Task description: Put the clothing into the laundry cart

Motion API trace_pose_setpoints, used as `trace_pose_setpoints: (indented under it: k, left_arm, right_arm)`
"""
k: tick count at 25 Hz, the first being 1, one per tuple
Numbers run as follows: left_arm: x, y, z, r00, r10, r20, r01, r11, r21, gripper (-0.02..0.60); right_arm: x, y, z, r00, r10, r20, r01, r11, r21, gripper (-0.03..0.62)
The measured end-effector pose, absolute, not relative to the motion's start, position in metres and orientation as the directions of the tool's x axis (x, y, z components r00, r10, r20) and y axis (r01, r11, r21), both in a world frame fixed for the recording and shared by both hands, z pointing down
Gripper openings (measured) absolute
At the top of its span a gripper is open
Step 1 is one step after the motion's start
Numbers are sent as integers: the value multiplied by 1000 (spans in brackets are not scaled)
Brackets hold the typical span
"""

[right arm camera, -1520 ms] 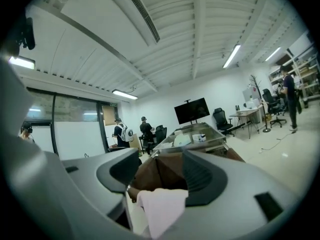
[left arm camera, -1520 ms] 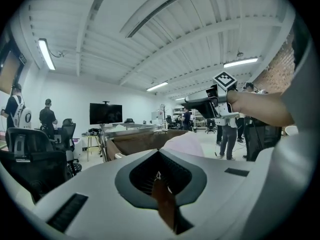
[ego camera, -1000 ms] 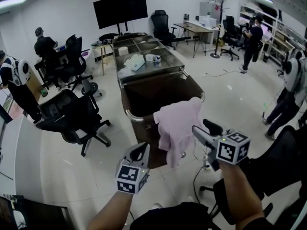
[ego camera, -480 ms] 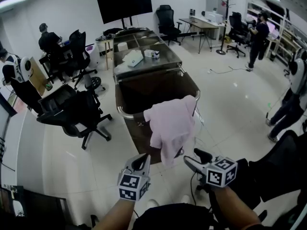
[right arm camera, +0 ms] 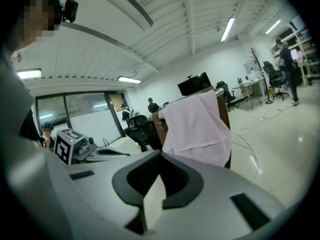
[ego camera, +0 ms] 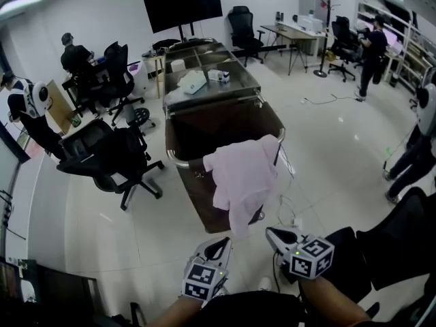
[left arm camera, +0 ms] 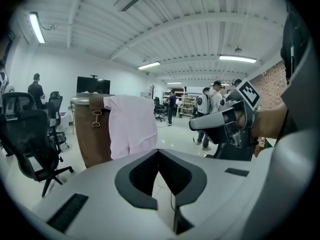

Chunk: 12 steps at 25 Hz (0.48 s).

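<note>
A pale pink garment [ego camera: 244, 176] hangs over the near rim of the brown laundry cart [ego camera: 199, 195], most of it draped down the outside wall. Both grippers sit low in the head view, well short of the cart. My left gripper [ego camera: 221, 245] is shut with nothing between its jaws. My right gripper [ego camera: 274, 234] is shut and empty too. In the left gripper view the garment [left arm camera: 131, 124] hangs on the cart [left arm camera: 90, 134] ahead, with the right gripper to the side. The right gripper view shows the garment [right arm camera: 197, 124] beyond its shut jaws.
Black office chairs [ego camera: 109, 159] stand left of the cart, and another chair [ego camera: 402, 230] is at my right. A metal table [ego camera: 204, 80] with small items adjoins the cart's far end. A cable [ego camera: 286, 206] lies on the floor by the cart. People stand around the room.
Both grippers have drawn back from the cart toward my body and dropped lower. The right gripper's jaws have come together. The pink garment stays draped on the rim.
</note>
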State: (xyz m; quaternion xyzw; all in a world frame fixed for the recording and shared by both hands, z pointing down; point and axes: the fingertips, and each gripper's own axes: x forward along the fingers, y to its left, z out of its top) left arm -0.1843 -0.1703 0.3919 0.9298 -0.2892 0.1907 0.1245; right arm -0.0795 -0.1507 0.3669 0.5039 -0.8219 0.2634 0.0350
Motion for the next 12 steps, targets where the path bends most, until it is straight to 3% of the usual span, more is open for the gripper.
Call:
trace_pose_setpoints:
  k: [12]
  left_arm:
    - [-186, -168, 391, 761, -494, 421, -582, -806, 106, -2]
  right_arm:
    - [-78, -144, 370, -498, -796, 343, -837, 337, -431, 2]
